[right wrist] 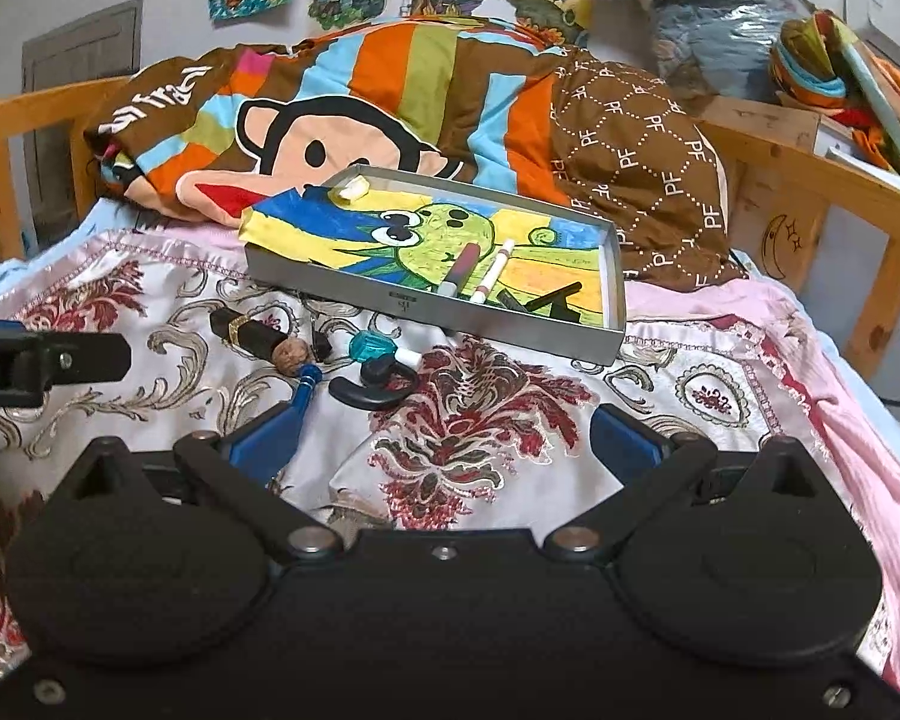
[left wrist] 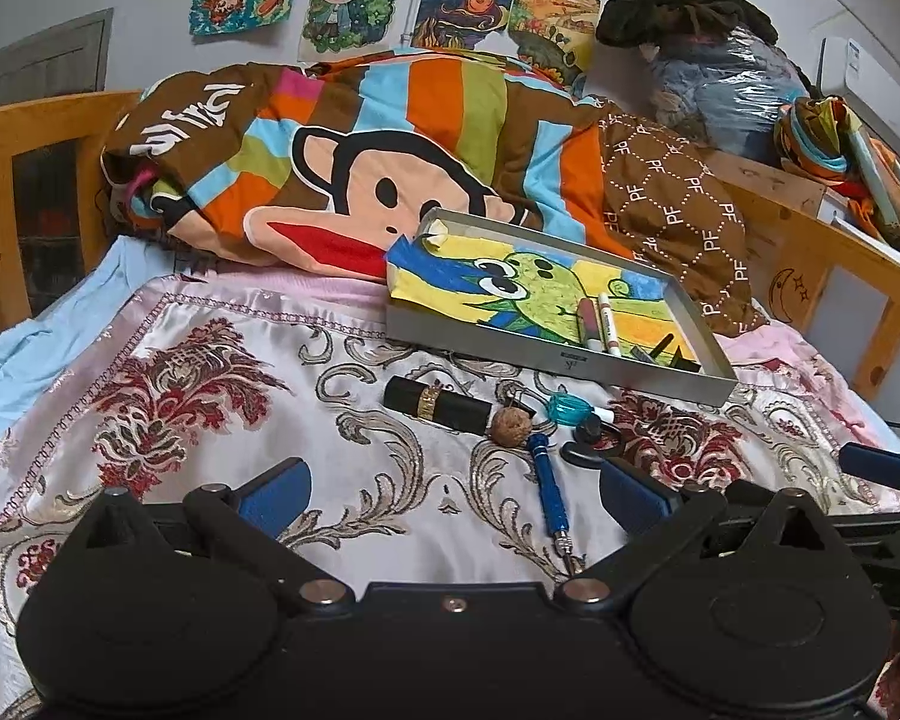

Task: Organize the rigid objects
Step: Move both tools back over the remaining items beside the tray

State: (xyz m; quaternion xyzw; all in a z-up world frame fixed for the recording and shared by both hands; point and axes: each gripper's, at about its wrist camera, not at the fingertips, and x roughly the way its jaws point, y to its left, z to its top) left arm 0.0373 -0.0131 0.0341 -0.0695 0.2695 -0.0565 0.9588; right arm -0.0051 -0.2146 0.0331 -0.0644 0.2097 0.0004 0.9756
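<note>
A grey metal tray lined with a crayon drawing lies on the bed and holds two markers and small black pieces. In front of it on the patterned cloth lie a black lipstick tube, a walnut, a blue screwdriver, a teal-capped item and a black hook-shaped piece. My left gripper is open, short of the screwdriver. My right gripper is open over bare cloth.
A folded monkey-print quilt and a brown pillow lie behind the tray. Wooden bed rails run along the right and back left. Drawings hang on the wall. The left gripper's body shows at the right wrist view's left edge.
</note>
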